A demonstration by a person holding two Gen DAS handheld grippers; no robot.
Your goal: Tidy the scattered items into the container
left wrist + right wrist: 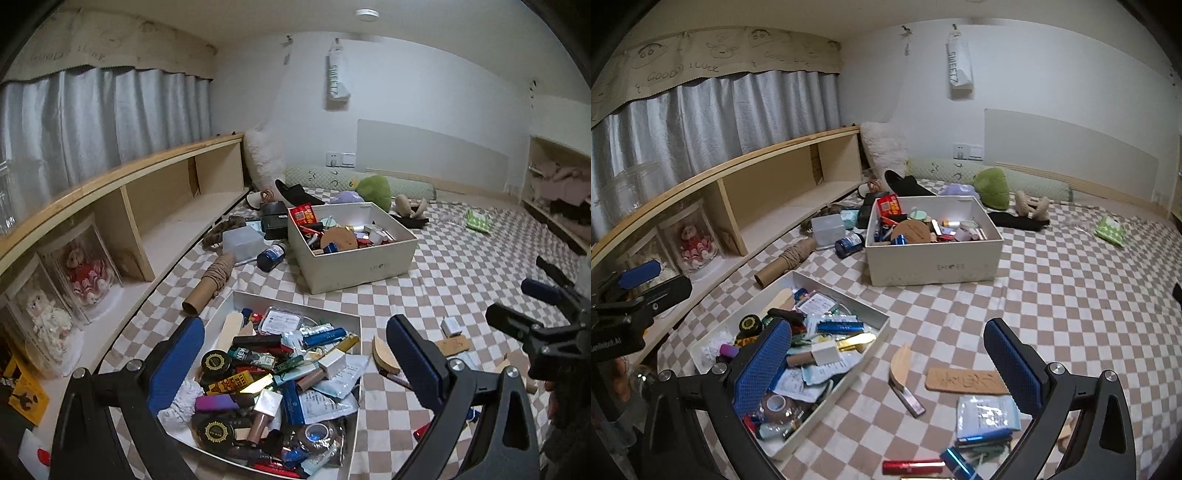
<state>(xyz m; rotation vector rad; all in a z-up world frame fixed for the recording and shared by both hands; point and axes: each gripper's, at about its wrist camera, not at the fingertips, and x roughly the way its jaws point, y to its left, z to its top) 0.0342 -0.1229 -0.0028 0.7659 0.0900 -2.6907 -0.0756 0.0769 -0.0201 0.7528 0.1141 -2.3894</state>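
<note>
A shallow white tray full of small packets, tubes and boxes lies on the checkered bed. My left gripper is open and empty, held above the tray. My right gripper is open and empty above loose items to the tray's right: a wooden fan-shaped piece, a cardboard tag, a pale blue packet, a red tube and a blue tube. The right gripper also shows at the right of the left wrist view.
A white shoe box holding more items stands further back. A cardboard tube with twine, a blue jar and a clear box lie left of it. A wooden shelf runs along the left. Plush toys and pillows lie at the back.
</note>
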